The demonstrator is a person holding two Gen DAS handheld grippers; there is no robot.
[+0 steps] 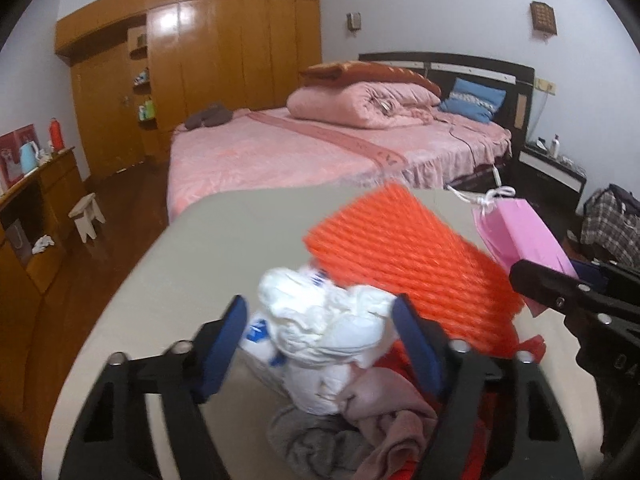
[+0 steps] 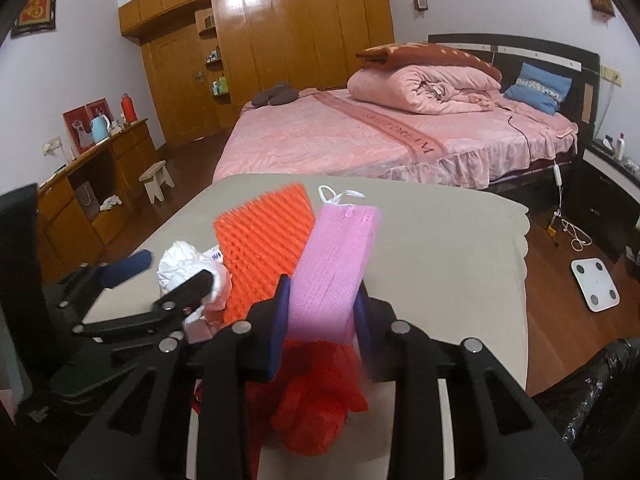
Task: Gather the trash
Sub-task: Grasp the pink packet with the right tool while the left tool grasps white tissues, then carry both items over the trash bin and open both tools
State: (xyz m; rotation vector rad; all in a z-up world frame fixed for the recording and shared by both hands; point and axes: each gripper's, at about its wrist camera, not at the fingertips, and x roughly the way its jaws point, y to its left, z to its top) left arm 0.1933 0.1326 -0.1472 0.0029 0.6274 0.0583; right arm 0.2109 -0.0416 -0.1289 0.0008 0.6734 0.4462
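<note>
On a beige table lies a trash pile. My left gripper is shut on a crumpled white plastic bag, which also shows in the right wrist view. Beneath it lie grey and pink rags. An orange ribbed foam sheet stands tilted behind; it shows in the right wrist view too. My right gripper is shut on a pink paper bag with white string handles, held above a red plastic bag. The pink bag shows at the right of the left wrist view.
A pink bed stands beyond the table. A wooden wardrobe lines the far wall and a wooden desk with a small stool stands left. A white scale lies on the floor at right.
</note>
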